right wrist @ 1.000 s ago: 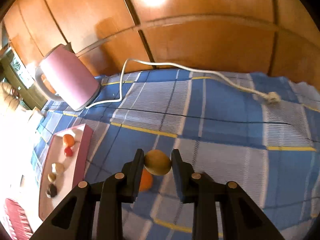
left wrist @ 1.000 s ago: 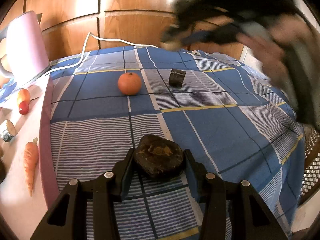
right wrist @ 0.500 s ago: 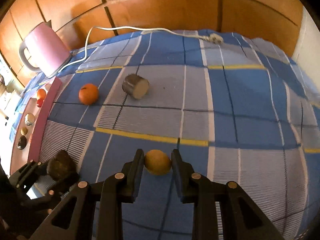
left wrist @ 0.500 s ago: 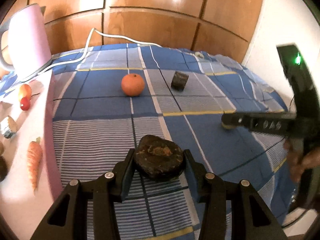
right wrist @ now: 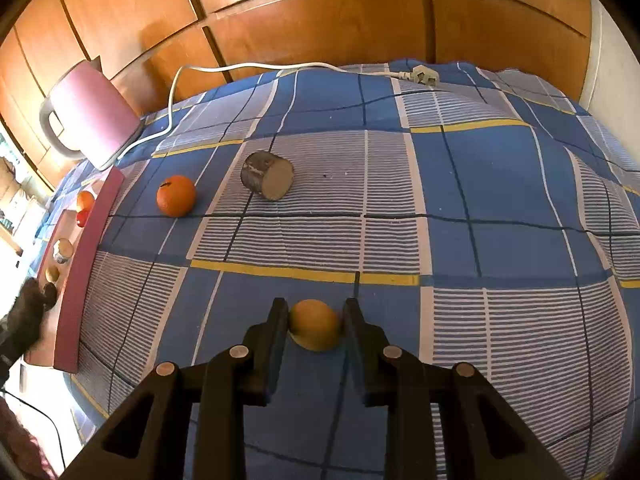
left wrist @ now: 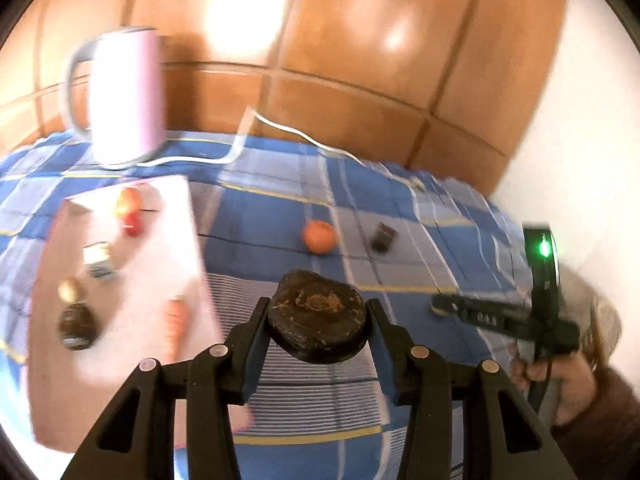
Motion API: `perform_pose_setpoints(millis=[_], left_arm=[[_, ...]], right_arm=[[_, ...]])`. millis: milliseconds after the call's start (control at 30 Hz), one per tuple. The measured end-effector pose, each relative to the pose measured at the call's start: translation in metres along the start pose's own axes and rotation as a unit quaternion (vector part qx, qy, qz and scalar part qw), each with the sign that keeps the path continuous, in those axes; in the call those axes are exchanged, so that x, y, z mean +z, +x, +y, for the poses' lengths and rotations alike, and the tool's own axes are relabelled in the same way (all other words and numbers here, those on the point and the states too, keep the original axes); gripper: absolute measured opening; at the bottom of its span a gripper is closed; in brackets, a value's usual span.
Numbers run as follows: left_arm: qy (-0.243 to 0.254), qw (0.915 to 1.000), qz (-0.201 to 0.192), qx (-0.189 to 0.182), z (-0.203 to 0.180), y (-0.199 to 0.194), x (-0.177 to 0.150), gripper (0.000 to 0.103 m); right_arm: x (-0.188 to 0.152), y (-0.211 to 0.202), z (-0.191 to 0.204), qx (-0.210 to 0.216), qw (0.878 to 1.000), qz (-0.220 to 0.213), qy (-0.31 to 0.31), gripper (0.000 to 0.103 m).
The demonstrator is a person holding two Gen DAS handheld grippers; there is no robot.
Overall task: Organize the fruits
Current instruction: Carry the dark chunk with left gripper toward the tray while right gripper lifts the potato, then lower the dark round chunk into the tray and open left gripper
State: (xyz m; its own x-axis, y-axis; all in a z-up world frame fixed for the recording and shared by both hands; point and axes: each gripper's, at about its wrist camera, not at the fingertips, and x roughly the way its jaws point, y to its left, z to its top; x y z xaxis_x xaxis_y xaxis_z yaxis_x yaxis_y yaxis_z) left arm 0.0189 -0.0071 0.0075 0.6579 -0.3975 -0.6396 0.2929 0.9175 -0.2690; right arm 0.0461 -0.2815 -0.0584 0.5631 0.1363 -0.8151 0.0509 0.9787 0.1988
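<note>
My left gripper (left wrist: 318, 322) is shut on a dark brown flat fruit (left wrist: 318, 326) and holds it above the checked cloth beside the pink tray (left wrist: 120, 280). The tray holds a red-orange fruit (left wrist: 129, 202), a carrot (left wrist: 176, 318), a dark fruit (left wrist: 76, 326) and other small items. My right gripper (right wrist: 315, 330) is shut on a small yellow fruit (right wrist: 314, 330) low over the cloth; it also shows at the right of the left wrist view (left wrist: 440, 306). An orange (right wrist: 176, 195) and a brown cut cylinder (right wrist: 267, 175) lie on the cloth.
A pink kettle (right wrist: 86, 114) stands at the back left with its white cord (right wrist: 280, 67) and plug (right wrist: 424, 76) along the back. Wooden panels rise behind. The blue checked cloth (right wrist: 480, 200) covers the table. The tray rim (right wrist: 86, 264) lies at the left.
My left gripper has lifted and swung left toward the tray with the dark fruit; the view is blurred. My right gripper has lowered the yellow fruit toward the cloth.
</note>
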Motion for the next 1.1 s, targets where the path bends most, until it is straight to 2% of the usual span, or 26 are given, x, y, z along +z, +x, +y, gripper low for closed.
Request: perform_pose_setpoints(millis=[133, 333, 433, 533, 667, 800, 833, 967, 1100], left_arm=[[-0.052, 0.9976, -0.029, 0.035, 0.042, -0.029, 0.008, 0.047], [-0.116, 0.9886, -0.041, 0.086, 0.096, -0.054, 0.002, 0.047], [-0.147, 0.9843, -0.029, 0.093, 0.113, -0.052, -0.002, 0.047], [-0.165, 0.9823, -0.022, 0.085, 0.121, -0.04, 0.008, 0.047], [-0.159, 0.984, -0.014, 0.08, 0.123, -0.01, 0.029, 0.047], [-0.147, 0.9852, -0.006, 0.087, 0.128, 0.023, 0.051, 0.047], [-0.143, 0.9849, -0.004, 0.097, 0.13, 0.032, 0.054, 0.05], [-0.137, 0.9821, 0.001, 0.13, 0.138, 0.05, 0.052, 0.052], [-0.145, 0.9765, 0.02, 0.158, 0.141, 0.048, 0.032, 0.051]], right_arm=[[0.0, 0.0, -0.001, 0.001, 1.0, -0.002, 0.003, 0.028], [0.0, 0.0, -0.001, 0.002, 1.0, 0.0, -0.002, 0.028], [-0.001, 0.0, -0.001, 0.002, 1.0, -0.002, -0.002, 0.028], [0.0, 0.0, 0.0, 0.002, 1.0, -0.002, -0.004, 0.028], [0.0, 0.0, -0.001, 0.005, 1.0, 0.003, -0.012, 0.028], [0.002, 0.001, 0.0, 0.003, 1.0, 0.004, -0.014, 0.028], [0.003, 0.001, 0.001, 0.002, 1.0, 0.006, -0.017, 0.028], [0.004, 0.003, 0.004, -0.004, 1.0, 0.008, -0.024, 0.028], [0.004, 0.003, 0.006, -0.009, 0.999, 0.012, -0.031, 0.028]])
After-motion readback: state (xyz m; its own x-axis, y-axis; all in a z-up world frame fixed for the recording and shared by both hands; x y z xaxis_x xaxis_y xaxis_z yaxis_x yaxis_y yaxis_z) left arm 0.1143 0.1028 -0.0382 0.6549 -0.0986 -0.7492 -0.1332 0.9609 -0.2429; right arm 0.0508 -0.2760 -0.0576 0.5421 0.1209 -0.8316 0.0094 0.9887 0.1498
